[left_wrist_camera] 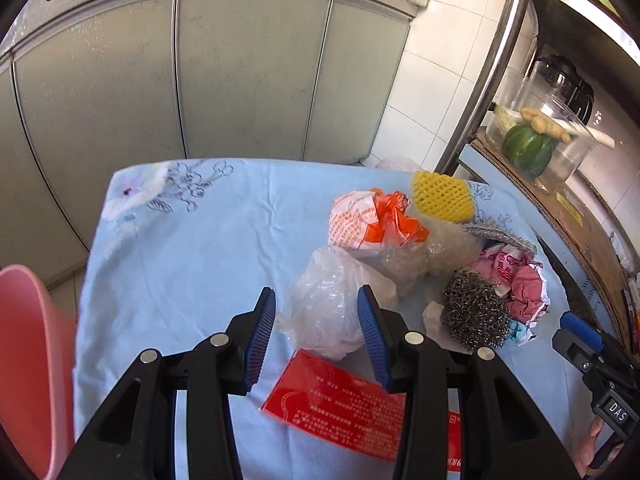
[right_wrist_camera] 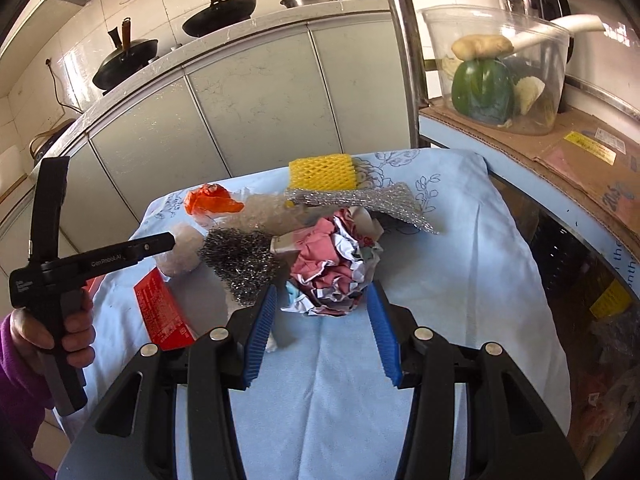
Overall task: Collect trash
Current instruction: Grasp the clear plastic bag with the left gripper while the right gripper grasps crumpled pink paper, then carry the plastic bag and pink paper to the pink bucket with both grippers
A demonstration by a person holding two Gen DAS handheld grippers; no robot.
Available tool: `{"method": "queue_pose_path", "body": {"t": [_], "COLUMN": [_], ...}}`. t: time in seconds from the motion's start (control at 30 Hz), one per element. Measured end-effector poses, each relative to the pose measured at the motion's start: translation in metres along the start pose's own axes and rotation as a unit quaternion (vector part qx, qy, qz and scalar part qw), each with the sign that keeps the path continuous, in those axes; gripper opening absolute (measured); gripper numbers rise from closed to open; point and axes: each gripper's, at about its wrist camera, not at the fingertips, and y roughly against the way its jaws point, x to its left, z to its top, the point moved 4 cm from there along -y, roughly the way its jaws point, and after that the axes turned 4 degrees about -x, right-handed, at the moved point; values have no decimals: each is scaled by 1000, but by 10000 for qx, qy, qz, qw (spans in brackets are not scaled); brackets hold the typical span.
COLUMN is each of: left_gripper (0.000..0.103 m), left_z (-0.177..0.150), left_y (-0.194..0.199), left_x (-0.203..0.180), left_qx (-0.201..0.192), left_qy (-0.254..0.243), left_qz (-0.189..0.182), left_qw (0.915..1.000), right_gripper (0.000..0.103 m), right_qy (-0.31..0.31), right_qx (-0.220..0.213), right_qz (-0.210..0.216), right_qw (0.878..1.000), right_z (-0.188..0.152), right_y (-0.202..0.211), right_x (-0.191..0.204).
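Note:
A pile of trash lies on a table with a light blue cloth (left_wrist_camera: 192,248). My left gripper (left_wrist_camera: 318,300) is open, its blue pads on either side of a crumpled clear plastic bag (left_wrist_camera: 332,300), just above a flat red packet (left_wrist_camera: 340,404). My right gripper (right_wrist_camera: 322,300) is open, its pads flanking a crumpled pink and white paper wad (right_wrist_camera: 336,268). A steel wool ball (right_wrist_camera: 240,260) lies left of the wad. Behind are an orange and white wrapper (left_wrist_camera: 372,220), a yellow foam net (right_wrist_camera: 322,172) and a silver mesh scourer (right_wrist_camera: 360,200).
A pink bin (left_wrist_camera: 28,360) stands at the table's left edge. Grey cabinet doors (left_wrist_camera: 200,72) are behind the table. A shelf on the right holds cardboard (right_wrist_camera: 560,152) and a clear container of vegetables (right_wrist_camera: 496,76), beside a metal pole (right_wrist_camera: 404,52).

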Motion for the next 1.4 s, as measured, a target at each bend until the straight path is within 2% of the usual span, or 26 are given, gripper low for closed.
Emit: {"method": "queue_pose_path", "body": {"t": [0.17, 0.2, 0.27, 0.37, 0.43, 0.63, 0.87, 1.1, 1.17, 1.3, 1.33, 1.4], "left_gripper": [44, 41, 24, 16, 14, 13, 13, 13, 13, 13, 13, 13], "left_z": [-7, -9, -11, -11, -10, -10, -21, -26, -27, -31, -32, -33], "left_y": [-3, -2, 2, 12, 20, 49, 75, 88, 91, 97, 99, 104], "left_x": [-7, -9, -13, -17, -16, -6, 6, 9, 9, 9, 9, 11], "left_qx": [-48, -101, -216, -368, -483, -724, -753, -827, -840, -875, -892, -913], "left_qy": [-123, -228, -390, -440, -425, -268, -138, -117, -103, -116, -112, -75], "left_qz": [-135, -117, -134, -106, -81, -135, -187, -168, -177, -181, -177, -190], "left_qw": [9998, 9996, 9989, 9983, 9979, 9969, 9969, 9964, 9963, 9959, 9958, 9956], "right_gripper": [48, 48, 48, 48, 48, 48, 48, 48, 34, 26, 20, 18], "right_qy": [-47, -60, -74, -92, -94, -107, -341, -335, -296, -133, -93, -68], "right_qx": [30, 42, 61, 67, 70, 111, 393, 442, 420, 390, 368, 313], "right_qz": [-17, -23, -44, -79, -92, -84, -108, -261, -234, -275, -282, -287], "right_qw": [10000, 10000, 9999, 9999, 9999, 9998, 9986, 9981, 9984, 9988, 9989, 9991], "right_z": [-1, -1, -1, -1, 1, 9, 14, 6, 4, 5, 5, 5], "right_y": [-4, -4, -5, -6, -6, -15, -39, -40, -37, -31, -28, -22], "right_x": [-3, -4, -4, -5, -5, -4, -9, -11, -9, -4, -2, -1]}}
